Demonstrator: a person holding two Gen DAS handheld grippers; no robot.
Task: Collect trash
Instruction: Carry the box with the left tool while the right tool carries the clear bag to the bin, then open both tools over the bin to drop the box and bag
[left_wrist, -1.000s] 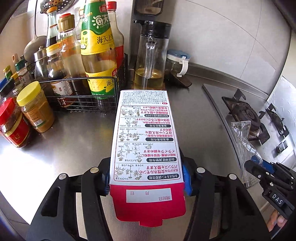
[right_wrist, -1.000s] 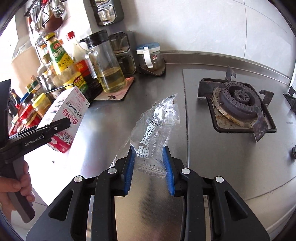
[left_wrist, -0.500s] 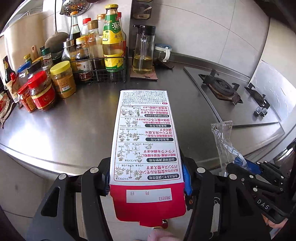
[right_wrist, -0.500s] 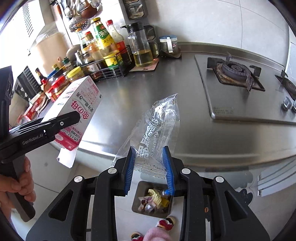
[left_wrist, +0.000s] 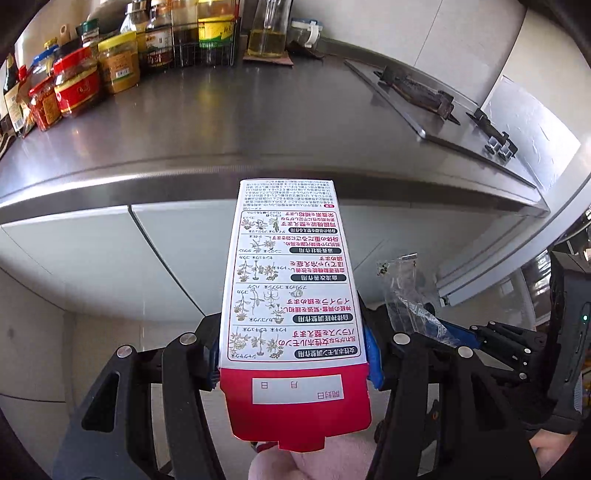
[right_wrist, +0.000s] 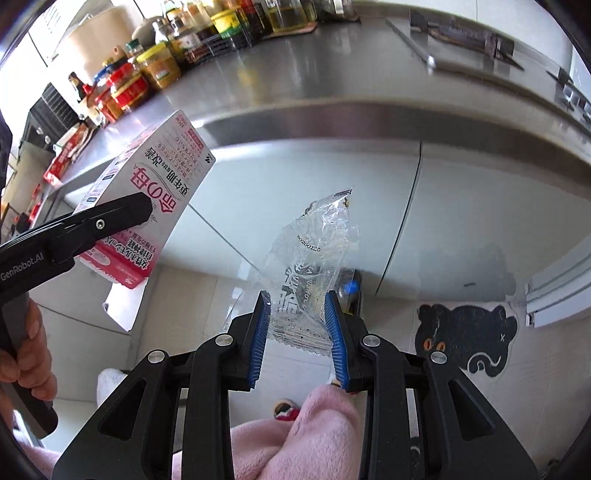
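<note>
Two light items held: left tool (left_wrist: 293, 363) pinches the stiff red-and-white cardboard carton (left_wrist: 291, 295) by its sides, right tool (right_wrist: 298, 332) clamps the limp, slippery clear plastic wrapper (right_wrist: 314, 266) low down.

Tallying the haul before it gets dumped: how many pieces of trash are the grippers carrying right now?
2. A red-and-white box is clamped in the left gripper, and a clear plastic wrapper is pinched in the right gripper. Neither view shows more trash on the countertop.

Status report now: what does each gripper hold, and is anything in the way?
Left gripper shut on box. Right gripper shut on clear wrapper. Both held off the counter, in front of cabinet doors. No bin in view.
</note>
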